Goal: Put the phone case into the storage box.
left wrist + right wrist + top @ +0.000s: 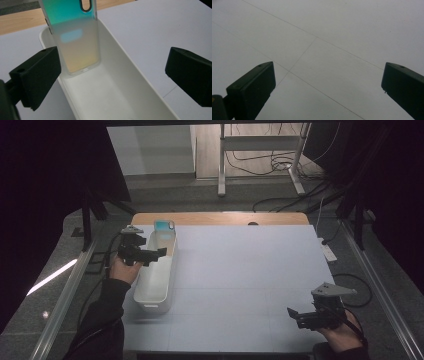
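Observation:
A long white bin (155,292) stands on the left part of the pale table mat (240,270). An iridescent phone case (163,234), teal at the top and peach lower down, leans inside the bin against its far end. In the left gripper view the case (75,42) stands clear of both jaws, over the bin (120,75). My left gripper (159,255) hovers over the bin's left rim, open, with nothing between its jaws. My right gripper (291,314) rests low near the table's front right, open over bare mat (324,50).
A wooden table edge (220,217) runs along the back of the mat. Beyond it on the floor are a metal stand (260,150) and loose cables (280,165). Metal rails flank the table left and right.

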Demonstrator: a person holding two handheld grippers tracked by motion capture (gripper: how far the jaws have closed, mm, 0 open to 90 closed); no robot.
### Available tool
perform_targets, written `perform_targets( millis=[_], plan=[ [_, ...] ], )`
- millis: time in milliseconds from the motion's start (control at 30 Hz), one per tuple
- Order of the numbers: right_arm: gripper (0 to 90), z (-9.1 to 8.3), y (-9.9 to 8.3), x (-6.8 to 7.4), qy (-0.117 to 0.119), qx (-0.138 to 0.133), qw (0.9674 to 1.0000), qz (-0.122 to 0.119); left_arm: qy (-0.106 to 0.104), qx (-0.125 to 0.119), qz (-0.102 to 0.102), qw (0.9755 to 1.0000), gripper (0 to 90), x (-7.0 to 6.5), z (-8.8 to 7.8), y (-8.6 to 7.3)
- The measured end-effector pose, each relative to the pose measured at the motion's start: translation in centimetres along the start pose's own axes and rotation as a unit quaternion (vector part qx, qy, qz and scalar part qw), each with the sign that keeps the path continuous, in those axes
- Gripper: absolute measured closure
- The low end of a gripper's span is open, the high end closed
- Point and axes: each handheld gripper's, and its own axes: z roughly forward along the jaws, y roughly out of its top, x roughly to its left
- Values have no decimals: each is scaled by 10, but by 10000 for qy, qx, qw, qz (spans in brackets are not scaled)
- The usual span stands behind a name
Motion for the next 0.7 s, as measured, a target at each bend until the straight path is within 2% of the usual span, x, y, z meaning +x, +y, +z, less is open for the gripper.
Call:
perform_targets(
  millis=[300, 700],
  plan=[
    [0, 0, 0, 1, -10, 2, 10000, -14, 12, -15, 174, 9998, 4, -10, -6, -10],
    [0, -1, 0, 0, 7, -25, 10000, -19, -47, -95, 264, 9996, 3, -22, -21, -25]
  ],
)
